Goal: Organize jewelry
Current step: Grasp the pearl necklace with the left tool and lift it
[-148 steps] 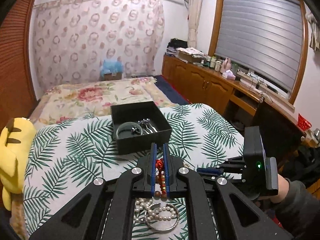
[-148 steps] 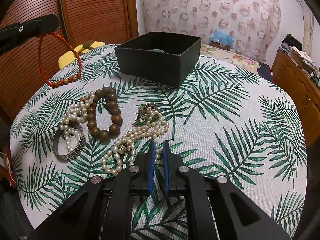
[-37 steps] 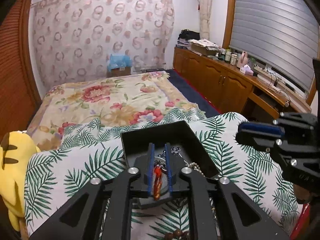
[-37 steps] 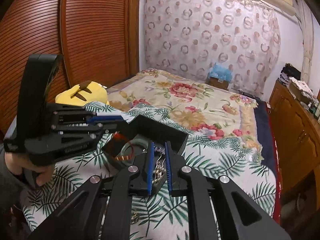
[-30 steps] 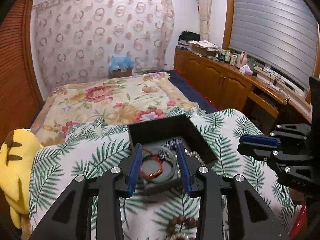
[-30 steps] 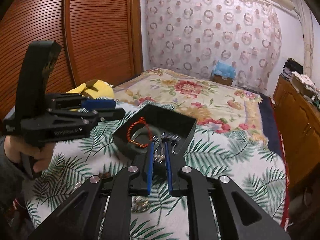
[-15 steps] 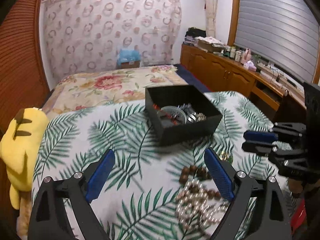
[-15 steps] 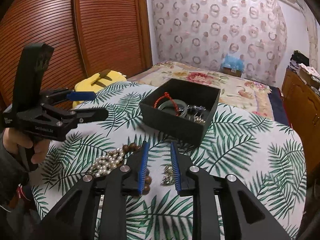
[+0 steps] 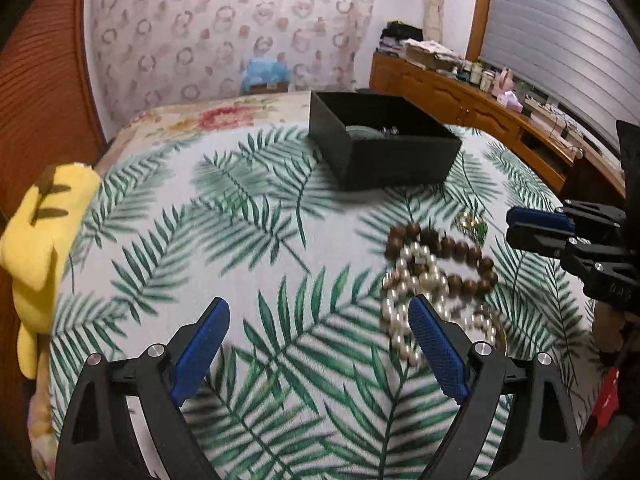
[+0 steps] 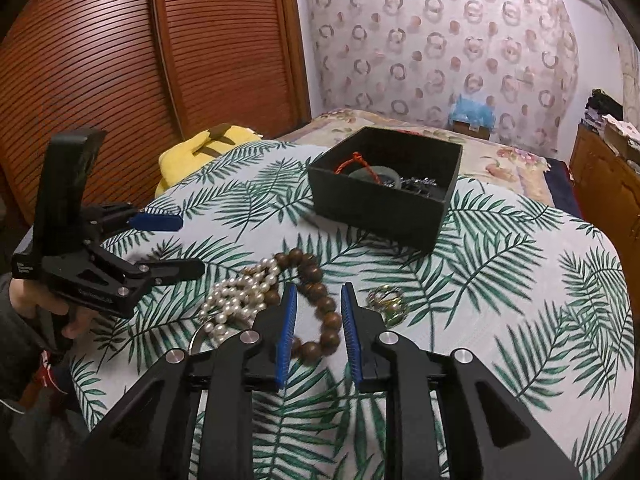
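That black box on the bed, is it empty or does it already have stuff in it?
Not empty. The lidless black box holds a red cord bracelet, a pale bangle and some dark metal pieces I cannot identify.

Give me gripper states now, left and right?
Left gripper: wide open, holding nothing.
Right gripper: partly open, holding nothing; wooden bead bracelet lies between its fingers.

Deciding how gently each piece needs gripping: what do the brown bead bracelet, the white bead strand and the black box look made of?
Brown bead bracelet: probably wood; large round dark-brown beads with a dull sheen. White bead strand: pearls or imitation pearl; small cream beads with a soft gloss; which one cannot be told. Black box: likely matte card or paperboard; thin straight walls, no shine.
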A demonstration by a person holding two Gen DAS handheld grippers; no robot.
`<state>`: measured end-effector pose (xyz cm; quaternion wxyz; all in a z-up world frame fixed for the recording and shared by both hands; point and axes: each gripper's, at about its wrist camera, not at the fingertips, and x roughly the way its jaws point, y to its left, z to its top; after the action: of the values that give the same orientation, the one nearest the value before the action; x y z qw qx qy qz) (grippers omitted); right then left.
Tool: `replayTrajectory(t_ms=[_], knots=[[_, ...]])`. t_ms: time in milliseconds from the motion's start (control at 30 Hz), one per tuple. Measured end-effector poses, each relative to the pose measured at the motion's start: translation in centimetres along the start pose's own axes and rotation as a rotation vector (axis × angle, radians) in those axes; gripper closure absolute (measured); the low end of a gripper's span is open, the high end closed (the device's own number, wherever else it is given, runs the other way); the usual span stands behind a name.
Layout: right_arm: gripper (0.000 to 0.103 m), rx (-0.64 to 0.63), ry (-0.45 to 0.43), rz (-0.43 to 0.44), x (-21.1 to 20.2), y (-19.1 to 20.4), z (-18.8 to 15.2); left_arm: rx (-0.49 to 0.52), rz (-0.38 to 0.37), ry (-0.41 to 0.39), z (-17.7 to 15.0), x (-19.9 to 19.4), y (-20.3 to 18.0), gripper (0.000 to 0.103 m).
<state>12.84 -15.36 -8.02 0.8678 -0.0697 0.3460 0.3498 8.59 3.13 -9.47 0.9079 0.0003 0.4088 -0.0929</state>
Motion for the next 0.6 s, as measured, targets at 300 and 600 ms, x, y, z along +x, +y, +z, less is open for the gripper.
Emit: replayTrajectory(t_ms=[300,600], knots=[[0.067,0.007,0.021,-0.011,-0.6,1.7,-2.0,0.004,-0.048,0.022,-0.9,-0.1,-1.2,0.019],[0.066,0.013,0.051,-0.012,-0.6,2.5,-3.9,0.004,-0.119,0.058,-0.3,1.3,-2.4,0.064]])
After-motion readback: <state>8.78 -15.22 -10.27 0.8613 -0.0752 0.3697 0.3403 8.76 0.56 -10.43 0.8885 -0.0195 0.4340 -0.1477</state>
